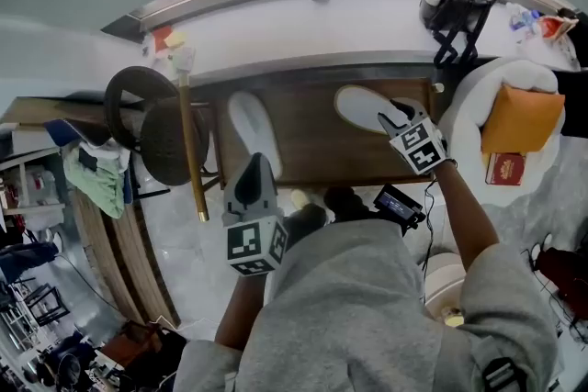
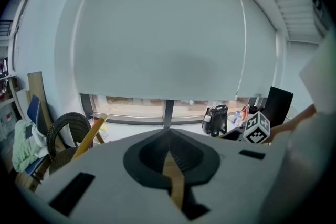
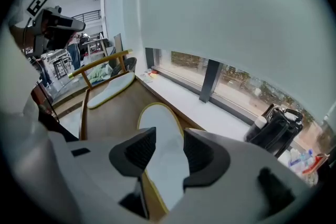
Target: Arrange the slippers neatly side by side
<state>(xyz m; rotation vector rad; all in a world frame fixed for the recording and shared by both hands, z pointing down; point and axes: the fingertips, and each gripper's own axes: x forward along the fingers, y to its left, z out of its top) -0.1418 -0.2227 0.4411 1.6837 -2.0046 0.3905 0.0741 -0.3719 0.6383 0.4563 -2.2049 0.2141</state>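
Note:
Two white slippers lie flat on a dark wooden table point(image 1: 312, 142). The left slipper point(image 1: 252, 128) points away from me; in the right gripper view it is the far slipper point(image 3: 109, 89). The right slipper point(image 1: 366, 109) lies at an angle near the table's back right. My right gripper point(image 1: 399, 116) hangs over that slipper's near end, jaws open. In its own view the right gripper point(image 3: 169, 147) has the slipper point(image 3: 160, 128) showing between pads that stand clear of it. My left gripper point(image 1: 254, 164) is just short of the left slipper's near end; this gripper point(image 2: 169, 136) is shut and empty.
A wicker chair point(image 1: 147, 119) and a wooden pole point(image 1: 191, 142) stand left of the table. Behind it runs a white windowsill with a black bag point(image 1: 457, 5). A white cushion point(image 1: 478, 119) with an orange envelope point(image 1: 521, 117) sits to the right.

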